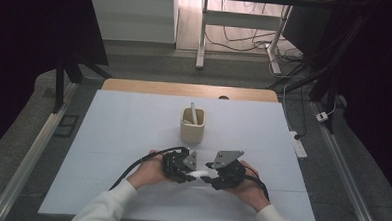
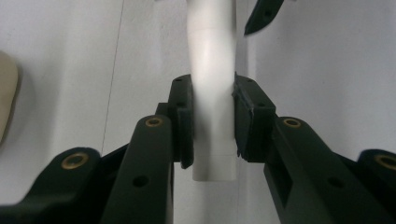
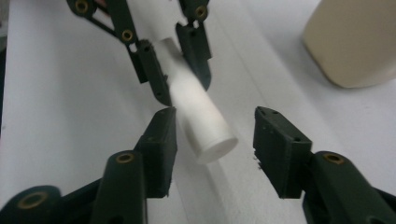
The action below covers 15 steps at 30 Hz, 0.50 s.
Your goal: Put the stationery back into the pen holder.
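Note:
A white cylinder hangs just above the table's front middle, between my two grippers. My left gripper is shut on it near one end, and both pads press its sides. The tube runs on from there toward my right gripper, which stands open. The tube's flat free end sits between the right jaws with a gap on each side. In the high view the left gripper and right gripper nearly meet tip to tip. In the right gripper view the left gripper clamps the tube farther back.
A beige cup stands on the white mat just behind the grippers, with a white stick leaning in it. The cup is close to the right gripper's far side. The table's wooden back edge lies beyond.

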{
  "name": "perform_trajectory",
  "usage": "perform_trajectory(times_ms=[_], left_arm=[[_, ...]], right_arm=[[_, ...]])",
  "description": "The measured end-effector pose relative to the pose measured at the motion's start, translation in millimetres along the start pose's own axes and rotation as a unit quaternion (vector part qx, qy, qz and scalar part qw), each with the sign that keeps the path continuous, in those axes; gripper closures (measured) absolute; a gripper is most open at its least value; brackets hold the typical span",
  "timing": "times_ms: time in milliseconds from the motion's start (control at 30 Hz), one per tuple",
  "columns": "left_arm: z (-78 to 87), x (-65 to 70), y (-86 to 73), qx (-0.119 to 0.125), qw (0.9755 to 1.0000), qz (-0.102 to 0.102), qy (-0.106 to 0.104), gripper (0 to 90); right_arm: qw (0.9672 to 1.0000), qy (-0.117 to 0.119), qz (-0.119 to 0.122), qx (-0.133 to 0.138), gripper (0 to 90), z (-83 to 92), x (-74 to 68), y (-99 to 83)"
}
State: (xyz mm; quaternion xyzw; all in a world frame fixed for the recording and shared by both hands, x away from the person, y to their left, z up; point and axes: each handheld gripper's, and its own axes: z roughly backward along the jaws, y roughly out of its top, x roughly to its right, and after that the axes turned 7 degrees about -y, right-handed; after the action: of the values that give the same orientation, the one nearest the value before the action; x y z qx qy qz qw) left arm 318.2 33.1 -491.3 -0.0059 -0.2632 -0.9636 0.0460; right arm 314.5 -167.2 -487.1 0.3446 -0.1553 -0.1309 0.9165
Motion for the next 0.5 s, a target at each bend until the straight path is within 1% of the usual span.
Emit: perform_trajectory(times_ms=[33,67,100,133,233,267,333,367,400,500], left_arm=[[0.0,0.2,0.6,0.001,1.0000,-0.001,-0.001,70.1],[1.4,-0.9,1.4,-0.009,0.9999,-0.012,-0.002,70.0],[1.7,-1.2,2.1,-0.013,0.9997,-0.018,-0.003,70.1],[1.1,-0.4,2.7,-0.013,0.9997,-0.020,-0.007,70.0],[-1.7,1.8,4.0,-0.020,0.9994,-0.026,-0.011,70.0],[-1.9,1.6,3.9,-0.025,0.9991,-0.031,-0.012,70.0],[-2.0,1.6,3.5,-0.029,0.9988,-0.035,-0.021,70.0],[-2.1,1.7,3.3,-0.028,0.9987,-0.036,-0.023,70.0],[-1.8,1.9,3.2,-0.028,0.9985,-0.039,-0.026,70.0],[-0.6,2.8,2.9,-0.027,0.9981,-0.046,-0.033,70.2]], right_arm=[[1.0000,0.002,0.004,-0.005,52.2,-1.6,-0.8,0.4],[0.9999,0.005,0.009,-0.010,52.6,-3.4,-1.4,0.9],[0.9998,0.008,0.012,-0.015,53.6,-4.9,-2.3,1.5],[0.9996,0.013,0.017,-0.018,54.8,-6.6,-3.1,2.0],[0.9986,0.016,0.039,-0.031,57.3,-10.7,-7.0,3.9],[0.9980,0.018,0.048,-0.038,58.1,-11.8,-8.2,4.4],[0.9961,0.021,0.070,-0.051,59.5,-13.5,-10.5,4.8],[0.9954,0.022,0.075,-0.055,60.1,-14.1,-12.3,4.7],[0.9942,0.021,0.087,-0.060,60.8,-14.4,-13.5,4.8],[0.9920,0.026,0.103,-0.067,63.3,-17.1,-16.3,3.7]])
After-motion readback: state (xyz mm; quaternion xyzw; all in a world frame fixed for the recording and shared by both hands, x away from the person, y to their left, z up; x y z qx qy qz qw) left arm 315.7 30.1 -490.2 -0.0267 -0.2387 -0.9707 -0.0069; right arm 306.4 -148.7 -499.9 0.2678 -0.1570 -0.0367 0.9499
